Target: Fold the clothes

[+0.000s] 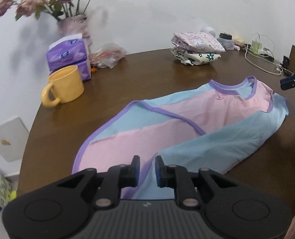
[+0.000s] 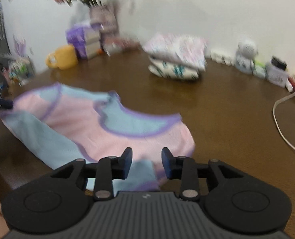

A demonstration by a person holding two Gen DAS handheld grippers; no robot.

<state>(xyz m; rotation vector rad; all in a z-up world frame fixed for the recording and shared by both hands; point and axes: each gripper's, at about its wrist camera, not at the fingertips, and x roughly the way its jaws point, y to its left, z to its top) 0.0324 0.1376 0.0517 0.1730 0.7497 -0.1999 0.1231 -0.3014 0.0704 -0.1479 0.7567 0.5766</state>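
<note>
Left wrist view: vase (image 1: 73, 24) holds flowers (image 1: 29, 6); yellow mug (image 1: 64, 85) nearby.

A pink and light-blue thin fabric top with purple trim (image 1: 197, 117) lies partly folded, its blue side flap turned inward, on the brown wooden table (image 1: 147, 75).

A garment (image 1: 187, 123) lies spread on the bench (image 1: 147, 69). Behind it sits a stack of folded clothes (image 1: 197, 47). To the left stands a mug (image 1: 65, 85), with tissue packs (image 1: 67, 55) and a vase (image 1: 73, 25) behind it.
</note>
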